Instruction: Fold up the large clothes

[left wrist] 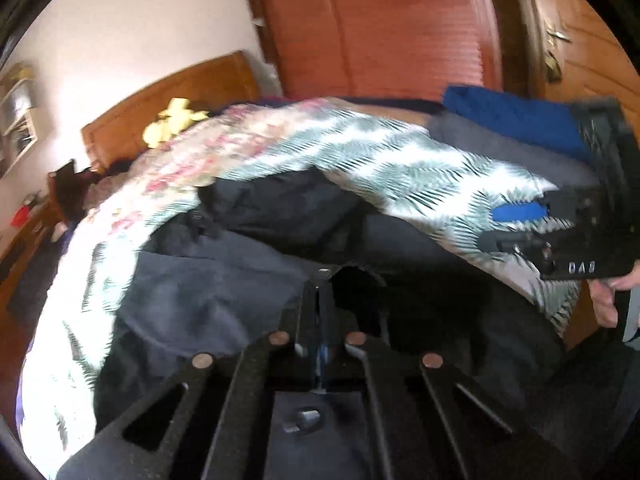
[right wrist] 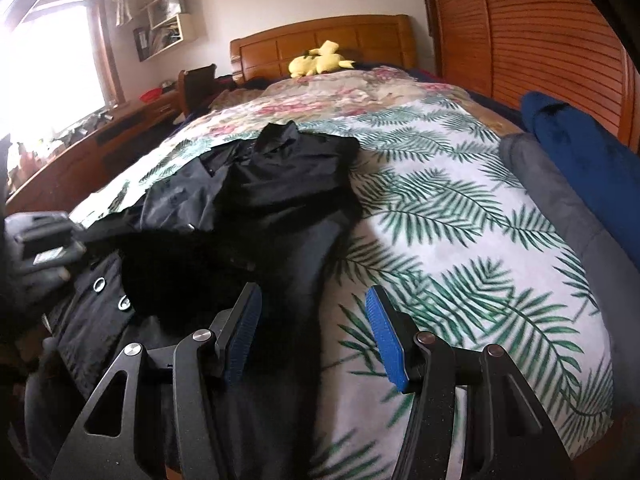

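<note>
black coat (right wrist: pixel 256 200), large, rumpled and partly folded over itself, spread along the left side of the leaf-print bed cover (right wrist: pixel 460 208); collar end toward the headboard, metal snap buttons (right wrist: pixel 99 284) showing near the foot-end left corner.

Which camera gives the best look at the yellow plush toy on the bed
The right wrist view. There the yellow plush toy lies sharp and whole against the wooden headboard. The left wrist view shows it only as a small, motion-blurred yellow patch near the same headboard.
</note>
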A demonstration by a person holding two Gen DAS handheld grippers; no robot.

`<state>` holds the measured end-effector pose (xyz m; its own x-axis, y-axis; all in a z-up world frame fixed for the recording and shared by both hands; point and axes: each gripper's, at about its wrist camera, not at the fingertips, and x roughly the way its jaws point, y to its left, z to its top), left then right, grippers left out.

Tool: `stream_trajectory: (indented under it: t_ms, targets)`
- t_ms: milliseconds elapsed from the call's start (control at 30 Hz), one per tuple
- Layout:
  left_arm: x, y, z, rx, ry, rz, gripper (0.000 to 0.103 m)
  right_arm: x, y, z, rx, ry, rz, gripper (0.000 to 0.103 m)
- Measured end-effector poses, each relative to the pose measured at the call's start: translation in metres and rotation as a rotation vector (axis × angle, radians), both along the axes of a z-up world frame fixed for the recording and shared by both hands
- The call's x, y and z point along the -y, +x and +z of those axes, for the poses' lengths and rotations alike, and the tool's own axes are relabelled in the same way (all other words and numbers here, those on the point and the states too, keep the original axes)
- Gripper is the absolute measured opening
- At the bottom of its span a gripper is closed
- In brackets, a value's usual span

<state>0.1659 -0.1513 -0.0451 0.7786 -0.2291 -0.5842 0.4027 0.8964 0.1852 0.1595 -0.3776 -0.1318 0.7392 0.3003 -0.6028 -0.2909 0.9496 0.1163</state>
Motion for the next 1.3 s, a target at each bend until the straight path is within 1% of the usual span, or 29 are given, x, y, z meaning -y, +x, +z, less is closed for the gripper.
stream_trajectory:
  t_ms: [167,200,333,433,500,633,733,867,933,1033,1167,1300]
  targets:
    - [-0.071,-0.003,0.028,0.071,-0.053,0.125,0.000,-0.023,0.007,0.000,0.000,-0.019,0.031,0.056]
    - [-0.080,-0.003,0.029,0.077,-0.058,0.142,0.000,-0.028,0.008,0.000,0.001,-0.024,0.039,0.056]
    - [-0.138,-0.002,0.031,0.084,-0.078,0.255,0.000,-0.045,0.016,-0.002,-0.004,-0.035,0.059,0.056]
    - [-0.170,-0.002,0.021,0.077,-0.069,0.328,0.000,-0.057,0.021,-0.004,-0.011,-0.044,0.072,0.056]
    - [-0.184,-0.001,0.012,0.068,-0.060,0.363,0.000,-0.065,0.024,-0.005,-0.013,-0.048,0.081,0.056]
    - [-0.217,0.009,-0.019,0.017,-0.031,0.447,0.000,-0.082,0.029,-0.007,-0.013,-0.067,0.100,0.056]
    - [-0.235,0.012,-0.035,-0.003,-0.040,0.489,0.000,-0.093,0.033,-0.012,-0.018,-0.082,0.110,0.056]
    - [-0.254,0.009,-0.043,-0.038,-0.143,0.486,0.000,-0.104,0.037,-0.016,-0.020,-0.085,0.125,0.056]
    - [-0.261,0.006,-0.045,-0.052,-0.176,0.482,0.000,-0.111,0.040,-0.018,-0.016,-0.087,0.134,0.056]
    - [-0.264,-0.003,-0.046,-0.051,-0.199,0.443,0.001,-0.118,0.043,-0.020,-0.014,-0.090,0.141,0.056]
    - [-0.259,-0.005,-0.049,-0.073,-0.225,0.394,0.006,-0.129,0.046,-0.022,-0.010,-0.092,0.158,0.056]
    - [-0.254,-0.006,-0.049,-0.090,-0.242,0.359,0.009,-0.139,0.047,-0.027,-0.008,-0.119,0.166,0.056]
